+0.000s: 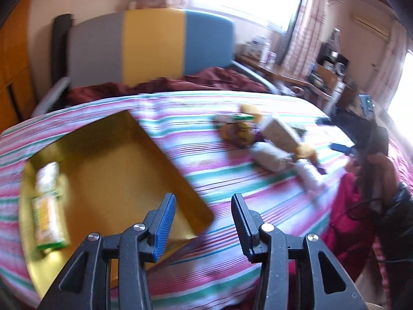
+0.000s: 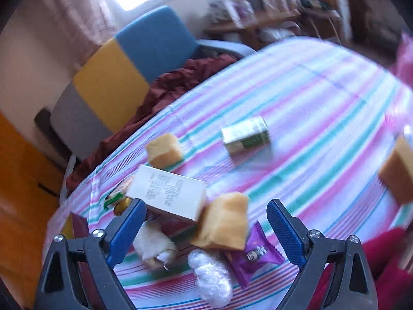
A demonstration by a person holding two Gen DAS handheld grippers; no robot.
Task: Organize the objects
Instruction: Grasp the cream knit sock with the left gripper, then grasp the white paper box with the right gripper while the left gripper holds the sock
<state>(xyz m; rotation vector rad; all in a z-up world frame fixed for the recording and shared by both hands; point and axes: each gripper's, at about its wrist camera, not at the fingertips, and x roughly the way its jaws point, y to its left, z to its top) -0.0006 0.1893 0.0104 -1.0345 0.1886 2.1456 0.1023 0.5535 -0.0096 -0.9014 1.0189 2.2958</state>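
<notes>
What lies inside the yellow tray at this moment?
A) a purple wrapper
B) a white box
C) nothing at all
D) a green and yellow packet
D: in the left wrist view, the green and yellow packet lies along the left side of the yellow tray, and the rest of the tray is bare.

Spread with a pink, green and white striped cloth: a surface bearing a shallow yellow tray at 9 o'clock in the left wrist view. Heaped at 2 o'clock of the tray: a clutter of packets and boxes. Seen closer from the right wrist: a white printed box at 9 o'clock, tilted over a pale roll; a tan block touching it; a purple sachet and a clear-wrapped bundle at 6 o'clock. Apart, toward 12 o'clock: a green carton and another tan block.
</notes>
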